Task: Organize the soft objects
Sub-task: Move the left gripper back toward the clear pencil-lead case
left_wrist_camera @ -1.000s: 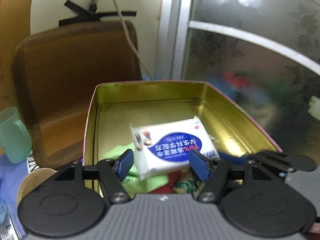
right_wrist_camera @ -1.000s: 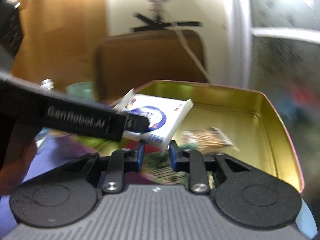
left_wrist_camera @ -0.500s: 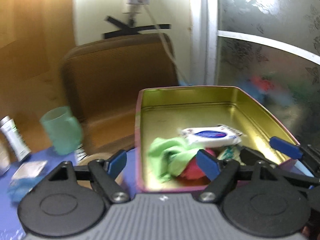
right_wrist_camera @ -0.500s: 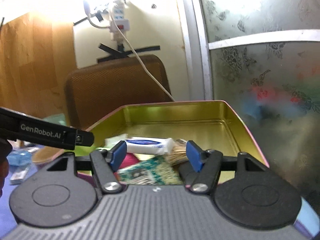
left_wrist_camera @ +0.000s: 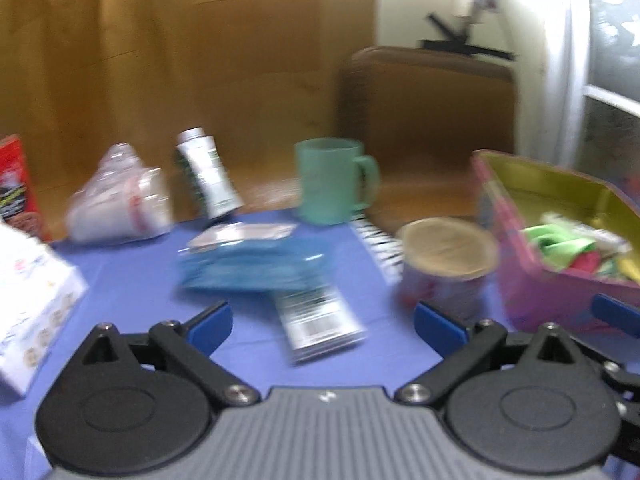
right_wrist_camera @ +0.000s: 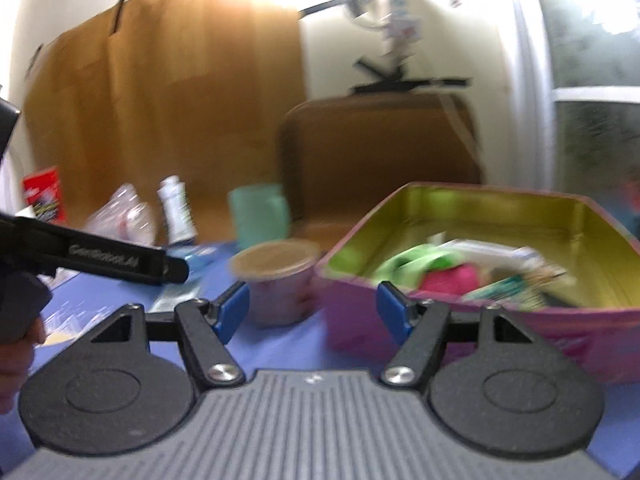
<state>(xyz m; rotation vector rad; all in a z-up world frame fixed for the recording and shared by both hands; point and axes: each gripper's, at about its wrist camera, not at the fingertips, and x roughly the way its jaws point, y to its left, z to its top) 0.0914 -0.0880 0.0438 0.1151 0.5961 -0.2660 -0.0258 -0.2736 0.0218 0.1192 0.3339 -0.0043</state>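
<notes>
On the blue tablecloth (left_wrist_camera: 132, 272), going left to right, a blurred blue soft plastic packet (left_wrist_camera: 256, 264) lies just ahead of the left gripper (left_wrist_camera: 322, 324), whose jaws have just been opening and stand wide with nothing between them. Right of it stand a paper-lidded cup (left_wrist_camera: 448, 264) and the pink, gold-lined tin box (left_wrist_camera: 516, 248), already holding green and red cloths (right_wrist_camera: 436, 268). The right gripper (right_wrist_camera: 313, 308), also parted and empty, faces that box. The step looks like fetching the next soft item; that calls for lowering the left jaws around the packet.
</notes>
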